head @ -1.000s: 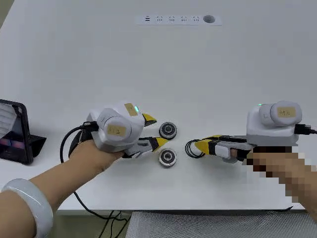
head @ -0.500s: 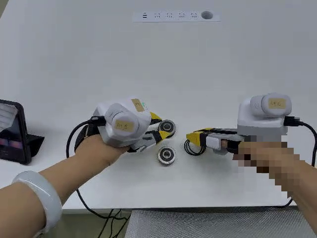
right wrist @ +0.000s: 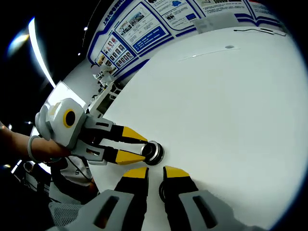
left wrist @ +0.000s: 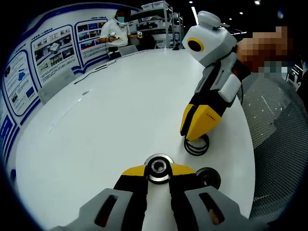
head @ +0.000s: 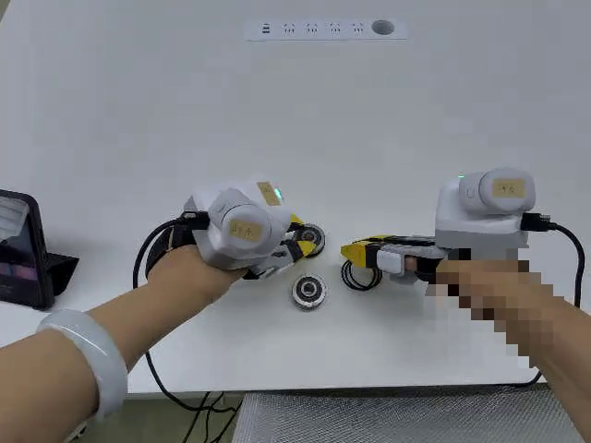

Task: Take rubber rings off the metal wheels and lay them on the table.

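Your left gripper (head: 301, 238) is clamped across a small round silver metal wheel (head: 312, 239), one jaw on each side of its rim, near the front edge of the white desk (head: 277, 120). The wheel looks hard, smooth and fairly heavy for its size, so a firm hold on the metal sides should serve. Its dark rubber band is likely soft and stretchy: hook it at the outer edge and peel, rather than squeeze.

Your right gripper (head: 355, 251) has its jaws drawn close together, touching the loose black rubber rings (head: 362, 276) lying on the desk; I cannot tell whether it pinches one. A second metal wheel (head: 308, 292) lies just in front of the held one, close enough to be knocked. The black tablet (head: 23, 249) at the left edge and the white socket strip (head: 314, 29) at the far edge sit well apart.
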